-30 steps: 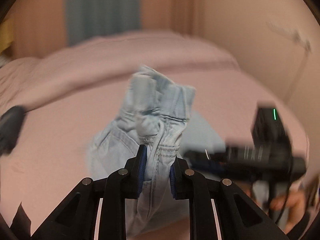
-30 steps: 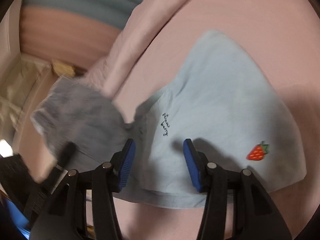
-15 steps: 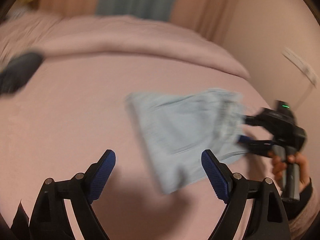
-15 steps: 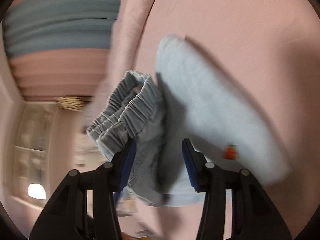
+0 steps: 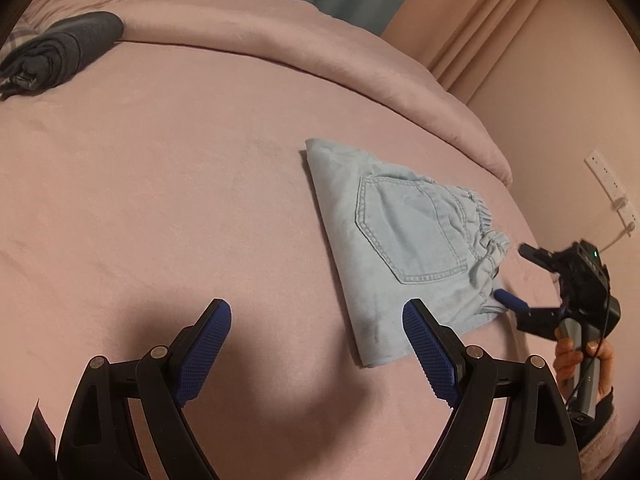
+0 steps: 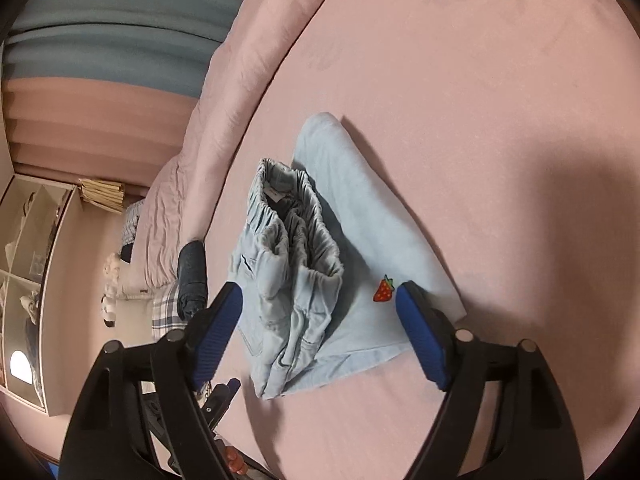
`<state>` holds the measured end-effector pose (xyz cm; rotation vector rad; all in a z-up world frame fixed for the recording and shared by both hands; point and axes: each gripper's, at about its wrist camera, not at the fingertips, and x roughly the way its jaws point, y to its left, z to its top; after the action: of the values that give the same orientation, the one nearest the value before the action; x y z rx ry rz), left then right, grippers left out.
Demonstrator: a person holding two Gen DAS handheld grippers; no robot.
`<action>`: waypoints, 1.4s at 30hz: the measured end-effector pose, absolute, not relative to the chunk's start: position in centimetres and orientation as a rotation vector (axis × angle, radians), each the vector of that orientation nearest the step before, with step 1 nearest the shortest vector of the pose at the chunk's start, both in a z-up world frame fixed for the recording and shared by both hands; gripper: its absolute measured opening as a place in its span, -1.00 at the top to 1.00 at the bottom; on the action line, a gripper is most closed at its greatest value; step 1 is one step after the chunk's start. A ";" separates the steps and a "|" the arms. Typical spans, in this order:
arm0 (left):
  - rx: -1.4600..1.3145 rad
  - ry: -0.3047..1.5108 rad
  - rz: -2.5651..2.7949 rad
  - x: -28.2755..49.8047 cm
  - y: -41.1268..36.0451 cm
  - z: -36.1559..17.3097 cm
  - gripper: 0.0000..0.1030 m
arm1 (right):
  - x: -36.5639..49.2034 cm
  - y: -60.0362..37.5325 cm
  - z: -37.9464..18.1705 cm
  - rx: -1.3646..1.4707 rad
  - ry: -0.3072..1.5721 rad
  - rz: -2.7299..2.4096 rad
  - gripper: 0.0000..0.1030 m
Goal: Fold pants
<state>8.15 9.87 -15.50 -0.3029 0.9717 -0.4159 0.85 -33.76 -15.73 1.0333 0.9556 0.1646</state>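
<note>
Light blue denim pants lie folded on the pink bed, back pocket up, elastic waistband toward the right. In the right wrist view the pants show the gathered waistband and a red strawberry patch. My left gripper is open and empty, just left of and in front of the pants. My right gripper is open, its jaws wide on either side of the waistband end, gripping nothing. It also shows in the left wrist view, at the waistband edge.
A dark grey folded garment lies at the bed's far left. A rolled pink duvet runs along the back. A wall with a socket stands on the right. A shelf cabinet stands beyond the bed.
My left gripper let go of the waistband, opened wide and drew back. My right gripper held the waistband end, then opened wide. The pants now lie flat and folded.
</note>
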 end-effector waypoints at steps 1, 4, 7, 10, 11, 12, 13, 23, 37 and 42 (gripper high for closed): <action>-0.300 0.974 -0.415 7.9 9.8 -15.4 -0.70 | 1.3 -33.2 -15.8 1.013 0.968 0.164 -0.57; -0.300 0.977 -0.415 7.9 9.5 -15.3 -0.70 | 4.4 -30.7 -16.2 0.976 0.989 0.195 -0.57; -0.292 0.983 -0.406 7.4 9.8 -15.2 -0.70 | 5.7 -29.4 -16.8 0.927 1.034 0.137 -0.55; -0.288 1.000 -0.398 7.3 9.8 -15.4 -0.70 | 6.4 -28.5 -15.5 0.889 0.991 0.191 0.37; -0.286 1.004 -0.396 7.3 9.8 -15.5 -0.70 | 6.4 -28.4 -15.3 0.870 0.980 0.194 0.42; -0.285 1.006 -0.396 7.2 9.6 -15.5 -0.70 | 6.2 -28.1 -14.2 0.812 0.955 0.207 0.44; -0.283 1.007 -0.397 7.2 9.5 -15.5 -0.70 | 5.9 -28.0 -13.3 0.773 0.934 0.220 0.45; -0.259 1.035 -0.399 7.5 7.9 -15.6 -0.70 | 4.3 -32.8 -15.8 0.702 0.967 0.023 0.43; -0.115 0.961 -0.499 10.5 1.6 -12.6 -0.70 | 4.0 -34.3 -9.7 0.532 0.784 0.032 0.10; -0.100 0.943 -0.569 15.7 -3.3 -11.6 -0.70 | 8.5 -31.8 -9.1 0.393 0.801 0.092 0.35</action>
<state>15.72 -3.31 -11.60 -0.1002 0.9425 -0.5689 8.53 -31.84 -9.13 0.3930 0.8015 0.0920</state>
